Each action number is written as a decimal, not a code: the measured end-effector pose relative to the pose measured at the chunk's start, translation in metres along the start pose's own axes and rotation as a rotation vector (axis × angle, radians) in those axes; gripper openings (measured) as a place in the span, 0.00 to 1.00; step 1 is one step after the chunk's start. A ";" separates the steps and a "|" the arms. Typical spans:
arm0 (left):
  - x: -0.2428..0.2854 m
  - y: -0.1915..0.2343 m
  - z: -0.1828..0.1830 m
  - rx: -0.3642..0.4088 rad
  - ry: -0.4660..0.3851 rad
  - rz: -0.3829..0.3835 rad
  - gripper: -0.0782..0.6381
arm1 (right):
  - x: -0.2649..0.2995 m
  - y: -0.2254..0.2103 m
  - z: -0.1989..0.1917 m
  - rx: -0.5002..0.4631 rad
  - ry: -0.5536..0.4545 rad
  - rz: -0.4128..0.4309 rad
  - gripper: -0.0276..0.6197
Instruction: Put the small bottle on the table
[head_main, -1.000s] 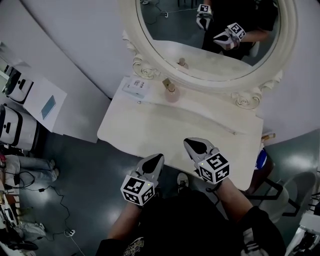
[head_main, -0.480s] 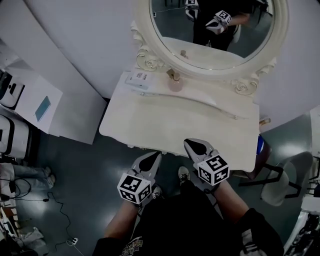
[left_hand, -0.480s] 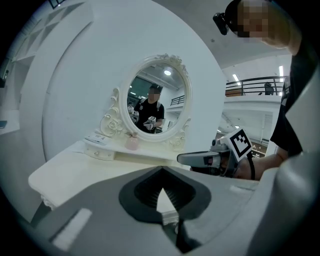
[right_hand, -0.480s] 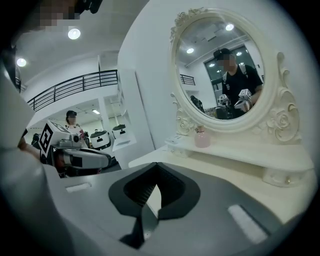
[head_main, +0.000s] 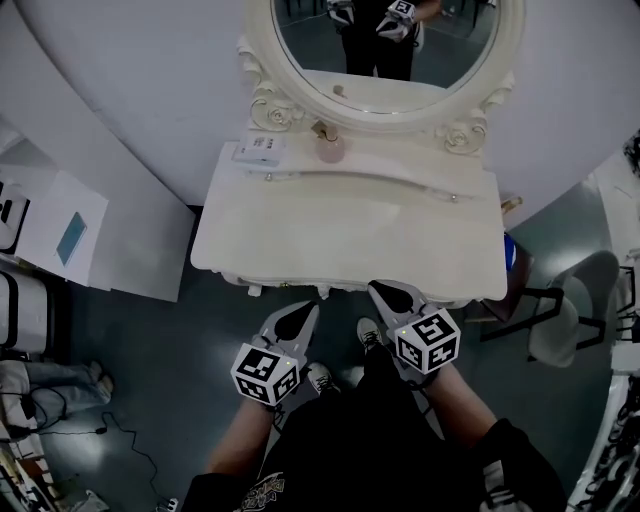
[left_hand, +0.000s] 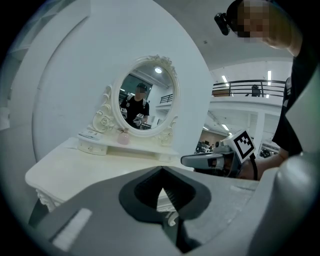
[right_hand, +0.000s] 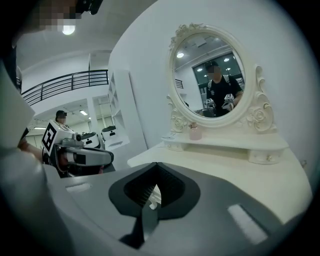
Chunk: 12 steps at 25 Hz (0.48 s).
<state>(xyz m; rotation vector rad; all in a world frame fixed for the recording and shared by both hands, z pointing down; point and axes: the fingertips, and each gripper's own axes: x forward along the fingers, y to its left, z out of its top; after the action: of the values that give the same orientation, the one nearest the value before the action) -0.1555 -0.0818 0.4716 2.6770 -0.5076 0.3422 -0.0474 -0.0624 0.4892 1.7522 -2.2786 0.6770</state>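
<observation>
Both grippers are held out ahead of the person's body, just short of the front edge of the dressing table (head_main: 340, 235) and over the floor. The left gripper (head_main: 300, 318) is carried on a forearm stretched forward from the lower left. Its marker cube is kept nearest the body and its tips are aimed at the table's front edge, tipped a little downward. The right gripper (head_main: 390, 297) is held alongside it on the other forearm, slightly nearer the table and angled inward. The jaws of each are seen pressed together, with nothing caught between them.

The small bottle (head_main: 329, 150), pink with a darker cap, is found upright on the raised shelf at the back of the table, left of centre and well apart from both grippers. A flat box (head_main: 258, 150) is laid at the shelf's left end, near the bottle.
</observation>
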 end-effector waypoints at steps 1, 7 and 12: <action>-0.003 -0.002 -0.002 0.005 0.003 -0.010 0.11 | -0.003 0.004 -0.004 0.004 -0.003 -0.008 0.09; -0.022 -0.013 -0.018 0.027 0.027 -0.065 0.11 | -0.021 0.028 -0.025 0.034 -0.020 -0.054 0.09; -0.034 -0.022 -0.026 0.042 0.034 -0.094 0.11 | -0.032 0.044 -0.035 0.047 -0.031 -0.076 0.09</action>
<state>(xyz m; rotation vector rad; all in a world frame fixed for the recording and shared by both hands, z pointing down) -0.1813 -0.0420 0.4768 2.7198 -0.3666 0.3743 -0.0842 -0.0101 0.4966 1.8731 -2.2196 0.6998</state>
